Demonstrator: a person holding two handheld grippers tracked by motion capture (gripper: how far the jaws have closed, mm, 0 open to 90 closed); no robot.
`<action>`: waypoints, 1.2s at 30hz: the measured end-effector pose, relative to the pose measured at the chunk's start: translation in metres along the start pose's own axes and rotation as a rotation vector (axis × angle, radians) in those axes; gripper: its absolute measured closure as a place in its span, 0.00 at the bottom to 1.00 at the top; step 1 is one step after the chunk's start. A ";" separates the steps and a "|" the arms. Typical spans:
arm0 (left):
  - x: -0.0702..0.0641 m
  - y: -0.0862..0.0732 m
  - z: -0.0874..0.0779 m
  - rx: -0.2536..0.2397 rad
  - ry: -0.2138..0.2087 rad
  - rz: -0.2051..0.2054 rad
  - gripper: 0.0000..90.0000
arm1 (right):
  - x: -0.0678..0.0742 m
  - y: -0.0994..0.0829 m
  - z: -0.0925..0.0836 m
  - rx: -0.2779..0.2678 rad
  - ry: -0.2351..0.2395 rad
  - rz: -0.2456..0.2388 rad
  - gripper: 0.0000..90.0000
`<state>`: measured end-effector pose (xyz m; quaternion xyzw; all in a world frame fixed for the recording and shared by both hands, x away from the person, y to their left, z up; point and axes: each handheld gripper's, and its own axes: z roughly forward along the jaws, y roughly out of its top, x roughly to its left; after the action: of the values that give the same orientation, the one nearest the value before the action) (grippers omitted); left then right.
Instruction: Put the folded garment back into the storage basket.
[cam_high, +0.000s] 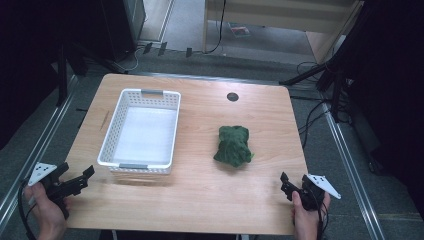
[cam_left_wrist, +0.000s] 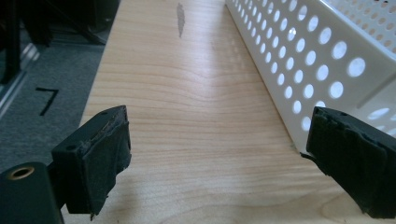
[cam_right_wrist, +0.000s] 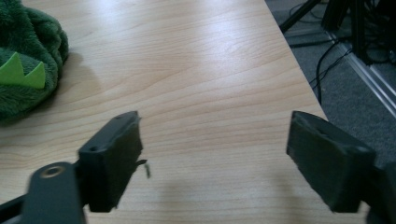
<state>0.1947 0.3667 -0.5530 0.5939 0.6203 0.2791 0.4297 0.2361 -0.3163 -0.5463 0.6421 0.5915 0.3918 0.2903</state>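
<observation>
Both jaws spread, nothing held: left gripper (cam_high: 82, 178) at white perforated plastic basket's (cam_high: 112, 131) near-left corner, right gripper (cam_high: 289, 186) right of it past green plush toy (cam_high: 233, 145).

A white perforated plastic basket (cam_high: 140, 131) stands upright and empty on the left half of the table, its long side running near to far. A crumpled green plush toy (cam_high: 233, 145) with light-green felt spikes lies to its right, well apart, near the middle.
</observation>
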 end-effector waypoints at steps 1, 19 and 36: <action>0.000 0.000 -0.001 -0.003 -0.003 0.003 0.08 | 0.001 0.001 0.000 0.005 0.005 0.004 0.15; 0.003 0.000 -0.002 -0.028 -0.045 0.003 0.06 | 0.056 0.035 -0.010 0.000 0.044 -0.048 0.09; -0.002 -0.003 -0.006 -0.043 -0.047 0.060 0.00 | 0.116 0.071 0.006 0.069 0.110 -0.045 0.00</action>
<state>0.1883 0.3653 -0.5523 0.6092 0.5860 0.2909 0.4481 0.2782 -0.2103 -0.4715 0.6157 0.6340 0.3992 0.2440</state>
